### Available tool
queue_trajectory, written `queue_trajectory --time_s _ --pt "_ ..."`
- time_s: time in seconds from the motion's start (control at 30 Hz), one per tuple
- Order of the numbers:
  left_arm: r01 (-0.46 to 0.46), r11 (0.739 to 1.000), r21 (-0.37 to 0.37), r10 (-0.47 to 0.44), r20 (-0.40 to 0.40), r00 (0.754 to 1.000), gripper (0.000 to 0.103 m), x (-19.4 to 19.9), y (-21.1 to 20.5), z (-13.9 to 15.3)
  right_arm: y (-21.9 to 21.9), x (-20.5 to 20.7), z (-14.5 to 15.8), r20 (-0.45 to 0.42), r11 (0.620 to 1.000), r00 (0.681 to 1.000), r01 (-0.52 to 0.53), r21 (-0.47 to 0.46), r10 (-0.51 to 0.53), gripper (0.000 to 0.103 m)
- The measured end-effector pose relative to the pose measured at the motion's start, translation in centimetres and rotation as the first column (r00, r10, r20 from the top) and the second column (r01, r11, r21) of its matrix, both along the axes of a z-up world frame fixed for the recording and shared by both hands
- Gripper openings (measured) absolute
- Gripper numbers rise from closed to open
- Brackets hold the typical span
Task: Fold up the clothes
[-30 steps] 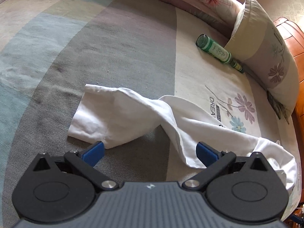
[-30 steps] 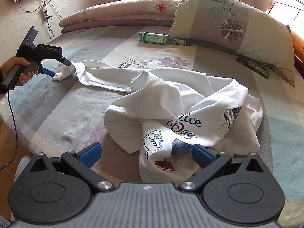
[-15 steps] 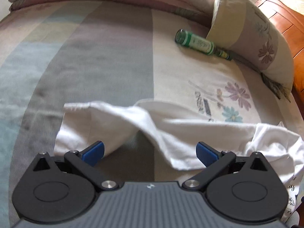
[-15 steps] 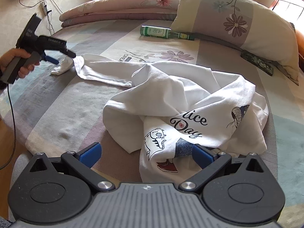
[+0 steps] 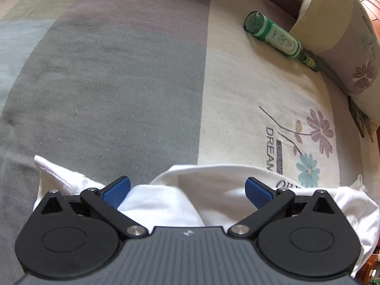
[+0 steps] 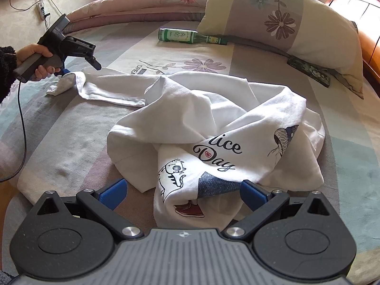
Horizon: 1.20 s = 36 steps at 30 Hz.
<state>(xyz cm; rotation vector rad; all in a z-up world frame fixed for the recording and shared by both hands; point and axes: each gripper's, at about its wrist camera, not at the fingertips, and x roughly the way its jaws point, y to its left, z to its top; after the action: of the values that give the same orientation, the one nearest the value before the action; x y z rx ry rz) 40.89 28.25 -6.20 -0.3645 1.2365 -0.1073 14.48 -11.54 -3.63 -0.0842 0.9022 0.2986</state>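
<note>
1. Overall, the bed (image 6: 71, 147) carries a striped cover with a flower print and fills both views.
2. Pillow (image 6: 285, 21): leans at the far right of the bed, next to the wooden headboard.
3. White shirt (image 6: 213, 123): lies crumpled on the middle of the bed, printed front facing up with the lettering "Day" legible. Its long axis runs from the bunched body near the right gripper out along one sleeve (image 6: 106, 87) toward the far left; the sleeve end points at the left gripper.
4. Left gripper (image 6: 78, 68): held in a hand (image 6: 38, 59), positioned over the sleeve end. Jaws stand wide apart; in the left wrist view, cloth lies between the blue pads (image 5: 116, 190) but is not clamped.
5. Right gripper (image 6: 182, 193): jaws wide apart, straddling the near hem of the shirt, gripping nothing.
6. Green bottle (image 6: 182, 35): lies on its side, neck pointing toward the pillow.
</note>
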Motion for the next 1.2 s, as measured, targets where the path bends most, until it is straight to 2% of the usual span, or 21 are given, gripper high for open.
queue_trajectory --time_s 0.13,0.33,0.43,0.57,0.6,0.7,0.77,0.9,1.0,1.1,1.2 --pt "0.033 0.999 -0.031 -0.033 0.0 0.999 0.102 -4.9 0.6 0.4 0.1 -0.4 0.1 0.005 1.0 1.0 -0.017 0.026 0.017 0.103" --pt "0.019 0.997 -0.075 -0.021 -0.017 1.0 0.102 -12.4 0.9 0.0 0.5 -1.5 0.9 0.027 0.998 0.999 -0.047 0.043 0.046 0.103" --pt "0.01 0.998 -0.065 -0.011 -0.016 1.0 0.102 -14.6 1.2 0.1 0.4 -2.1 1.3 0.036 0.998 0.998 -0.051 0.041 0.049 0.103" --pt "-0.062 0.994 -0.086 0.067 0.055 0.996 0.102 -15.4 3.1 1.3 0.6 -2.9 1.8 0.05 0.998 0.997 -0.055 0.039 0.053 0.103" --pt "-0.079 0.992 -0.096 0.087 0.073 0.994 0.102 -15.6 3.5 1.6 0.7 -3.0 1.9 0.052 0.998 0.997 -0.055 0.037 0.053 0.103" --pt "-0.1 0.968 -0.228 0.133 0.135 0.982 0.102 -15.1 4.5 1.6 1.0 -3.2 2.0 0.055 0.998 0.997 -0.054 0.029 0.052 0.103" --pt "-0.116 0.964 -0.239 0.154 0.145 0.977 0.102 -14.3 4.4 0.8 1.2 -3.2 1.9 0.051 0.998 0.997 -0.052 0.021 0.051 0.103" --pt "-0.192 0.958 -0.215 0.223 0.132 0.966 0.102 -12.1 5.1 -1.6 1.6 -2.9 1.7 0.045 0.999 0.998 -0.053 -0.003 0.053 0.103" --pt "-0.237 0.945 -0.223 0.279 0.18 0.943 0.102 -10.6 6.4 -1.8 1.6 -2.6 1.4 0.039 0.999 0.998 -0.045 -0.023 0.046 0.103" --pt "-0.267 0.949 -0.168 0.3 0.214 0.93 0.102 -8.5 7.0 -1.5 1.5 -2.0 0.9 0.026 0.999 0.999 -0.029 -0.034 0.03 0.103" --pt "-0.301 0.951 -0.068 0.309 0.24 0.92 0.102 -6.6 7.5 -1.2 1.4 -1.4 0.3 0.01 0.999 1.0 -0.019 -0.043 0.019 0.103"
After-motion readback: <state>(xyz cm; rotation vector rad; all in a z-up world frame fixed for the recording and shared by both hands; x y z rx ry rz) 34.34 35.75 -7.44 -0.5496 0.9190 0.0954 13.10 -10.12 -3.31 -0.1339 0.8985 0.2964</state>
